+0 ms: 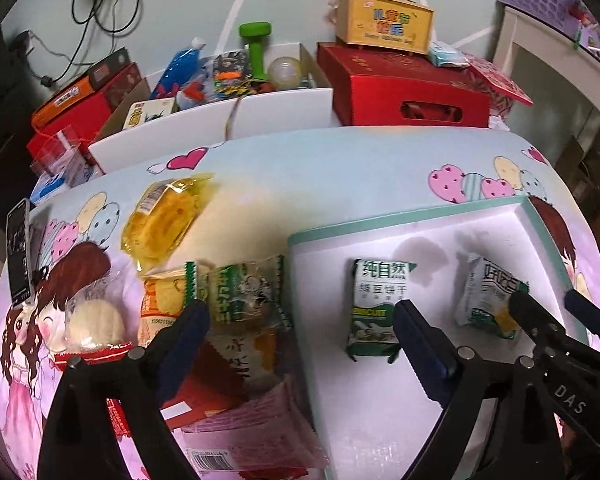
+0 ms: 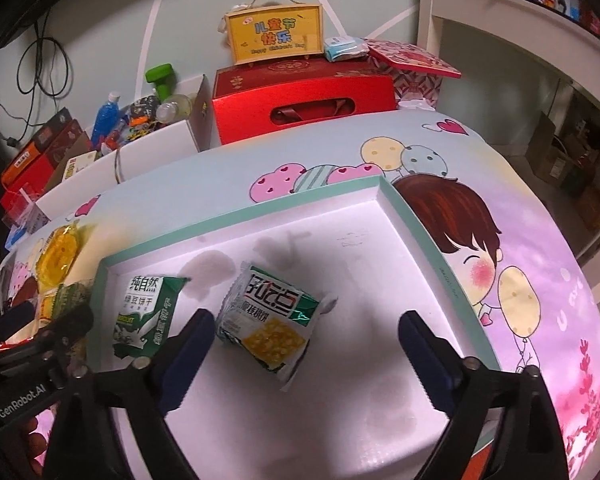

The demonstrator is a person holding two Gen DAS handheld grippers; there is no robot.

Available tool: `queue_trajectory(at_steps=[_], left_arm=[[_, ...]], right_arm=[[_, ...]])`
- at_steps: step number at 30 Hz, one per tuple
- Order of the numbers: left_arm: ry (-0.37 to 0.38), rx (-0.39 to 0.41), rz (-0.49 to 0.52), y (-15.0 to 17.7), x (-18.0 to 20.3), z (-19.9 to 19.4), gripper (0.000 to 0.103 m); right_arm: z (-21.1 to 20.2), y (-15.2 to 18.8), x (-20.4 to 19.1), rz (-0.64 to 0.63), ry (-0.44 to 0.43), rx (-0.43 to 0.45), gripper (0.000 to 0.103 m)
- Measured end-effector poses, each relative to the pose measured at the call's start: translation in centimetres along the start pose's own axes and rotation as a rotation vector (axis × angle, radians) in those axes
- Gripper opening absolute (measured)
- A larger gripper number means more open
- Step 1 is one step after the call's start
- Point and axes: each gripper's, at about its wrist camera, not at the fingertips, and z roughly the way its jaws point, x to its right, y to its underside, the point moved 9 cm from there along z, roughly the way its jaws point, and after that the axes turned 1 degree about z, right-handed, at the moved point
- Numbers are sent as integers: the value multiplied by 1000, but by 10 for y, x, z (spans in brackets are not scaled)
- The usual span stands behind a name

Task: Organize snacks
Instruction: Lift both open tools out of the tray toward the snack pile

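The right gripper (image 2: 306, 346) hangs low over the shallow white tray with the mint-green rim (image 2: 236, 210), jaws spread wide and holding nothing. Between its blue-padded fingers (image 2: 190, 344), nearer the left one, lies the white-and-green biscuit packet with yellow crackers printed on it (image 2: 268, 322). The packet lies flat on the tray floor, its long axis slanting from upper left to lower right, the crimped end with the yellow picture toward the gripper. Just left of it, apart, lies the green-and-white mung-bean biscuit packet (image 2: 146, 318), roughly upright in the view, its printed title at the far end.

The left gripper (image 1: 300, 330) is open wide too and empty, straddling the tray's left edge. Its right finger (image 1: 418, 336) is just beside, perhaps over, the lower right corner of the mung-bean packet; its left finger is over the loose heap on the cartoon-printed tablecloth (image 1: 320, 168). That heap holds a clear green-edged snack bag (image 1: 246, 294), a yellow transparent pastry bag (image 1: 162, 216) pointing up-right, a round pale cake in a clear wrapper (image 1: 96, 324) and a pink wrapper (image 1: 252, 428).
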Motion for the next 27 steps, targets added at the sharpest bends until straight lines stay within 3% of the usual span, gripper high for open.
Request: queue_trajectory(at_steps=[4, 14, 27], left_arm=[[-41, 37, 13, 1, -5, -5, 96], [-16, 71, -28, 12, -28, -36, 96], [-138, 79, -226, 60, -143, -82, 96]], right_arm=[[-3, -1, 2, 16, 2, 9, 103], [-25, -2, -11, -15, -17, 55, 103], [-66, 8, -88, -107, -192, 101, 103]])
